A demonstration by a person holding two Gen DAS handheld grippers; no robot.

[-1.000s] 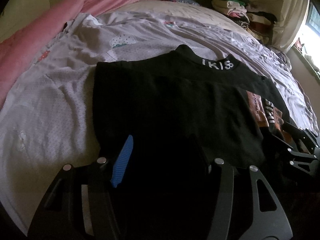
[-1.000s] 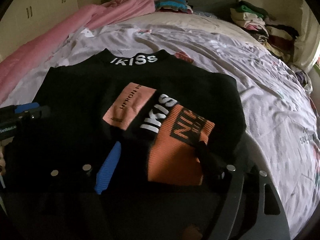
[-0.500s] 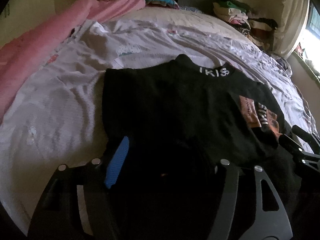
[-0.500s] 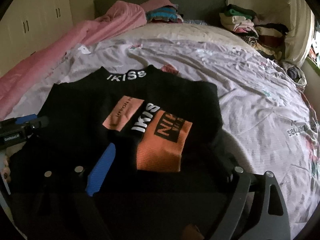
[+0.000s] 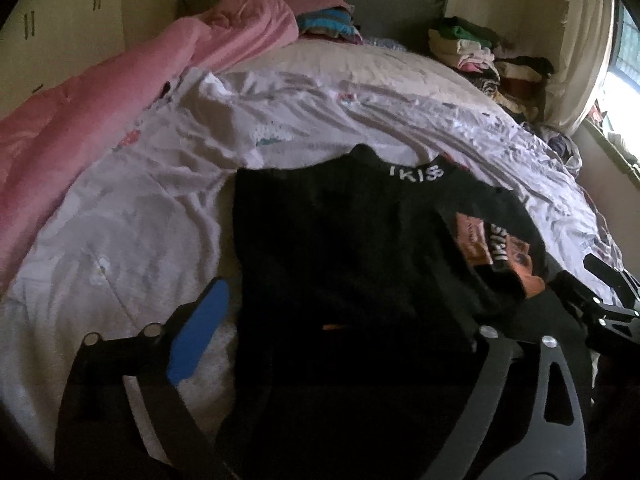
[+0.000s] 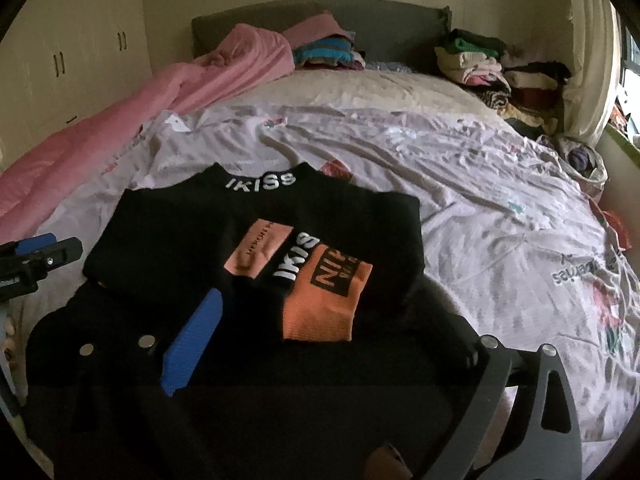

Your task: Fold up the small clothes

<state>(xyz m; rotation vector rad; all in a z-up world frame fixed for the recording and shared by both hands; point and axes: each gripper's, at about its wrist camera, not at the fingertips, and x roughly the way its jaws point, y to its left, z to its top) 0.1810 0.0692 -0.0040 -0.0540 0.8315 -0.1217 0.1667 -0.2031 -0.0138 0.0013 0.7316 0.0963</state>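
My left claw (image 5: 336, 328) is spread wide, the black sweater (image 5: 344, 264) lying between its fingers; whether the blue pad (image 5: 198, 336) touches the cloth I cannot tell. My right claw (image 6: 332, 340) gapes just as wide over the sweater's (image 6: 256, 240) near hem. The sweater lies flat on the bed (image 6: 480, 200), collar toward 12 o'clock. Only the right view shows the orange patch (image 6: 324, 304) fully; the left view catches it edge-on at 3 o'clock, beside the right claw (image 5: 604, 300).
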